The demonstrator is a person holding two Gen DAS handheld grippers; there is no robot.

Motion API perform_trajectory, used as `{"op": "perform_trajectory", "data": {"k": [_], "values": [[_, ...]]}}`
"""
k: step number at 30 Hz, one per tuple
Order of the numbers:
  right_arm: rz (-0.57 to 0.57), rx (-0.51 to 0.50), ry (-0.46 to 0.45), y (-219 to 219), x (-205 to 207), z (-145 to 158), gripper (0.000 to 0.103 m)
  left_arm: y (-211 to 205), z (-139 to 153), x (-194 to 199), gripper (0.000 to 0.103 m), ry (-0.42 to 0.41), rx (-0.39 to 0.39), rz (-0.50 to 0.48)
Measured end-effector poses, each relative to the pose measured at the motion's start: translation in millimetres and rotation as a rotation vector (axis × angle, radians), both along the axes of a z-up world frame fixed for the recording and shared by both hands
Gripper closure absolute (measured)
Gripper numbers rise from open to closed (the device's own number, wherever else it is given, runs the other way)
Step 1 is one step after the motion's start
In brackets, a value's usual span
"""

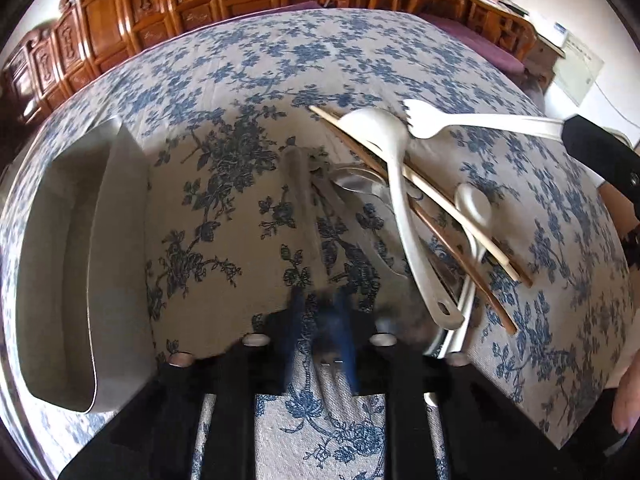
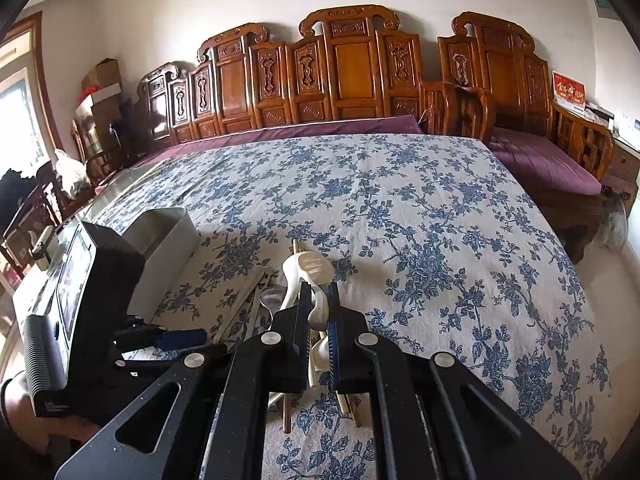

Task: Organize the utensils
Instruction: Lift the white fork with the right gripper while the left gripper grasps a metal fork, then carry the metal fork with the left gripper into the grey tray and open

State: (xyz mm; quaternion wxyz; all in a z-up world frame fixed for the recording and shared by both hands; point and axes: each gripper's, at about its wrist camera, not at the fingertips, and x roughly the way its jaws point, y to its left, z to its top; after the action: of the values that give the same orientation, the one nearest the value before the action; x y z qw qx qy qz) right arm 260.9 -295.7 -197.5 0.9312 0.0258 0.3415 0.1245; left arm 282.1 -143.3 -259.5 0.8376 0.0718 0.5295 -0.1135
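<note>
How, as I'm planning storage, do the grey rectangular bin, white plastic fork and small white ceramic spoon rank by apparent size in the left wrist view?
Largest: grey rectangular bin, though nearest the lens.
Then: white plastic fork.
Smallest: small white ceramic spoon, partly hidden.

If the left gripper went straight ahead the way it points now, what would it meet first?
Probably the metal utensils lying just ahead of the left gripper on the tablecloth. Its tips are blurred and depth is unclear. The gray bin sits off to the left, out of that line.
</note>
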Motion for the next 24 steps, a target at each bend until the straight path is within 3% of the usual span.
{"op": "perform_trajectory", "data": {"k": [13, 24], "values": [[0.019, -0.02, -0.018, 16.3, -6.7, 4.5, 0.094, 29.3, 43.9, -17.2, 0.097, -0.107, 0.002, -0.025], [0.026, -0.037, -0.022, 24.5, -7.9, 4.7, 0.094, 40.3, 63.0, -21.5, 0.097, -0.132, -0.027, -0.033]]}}
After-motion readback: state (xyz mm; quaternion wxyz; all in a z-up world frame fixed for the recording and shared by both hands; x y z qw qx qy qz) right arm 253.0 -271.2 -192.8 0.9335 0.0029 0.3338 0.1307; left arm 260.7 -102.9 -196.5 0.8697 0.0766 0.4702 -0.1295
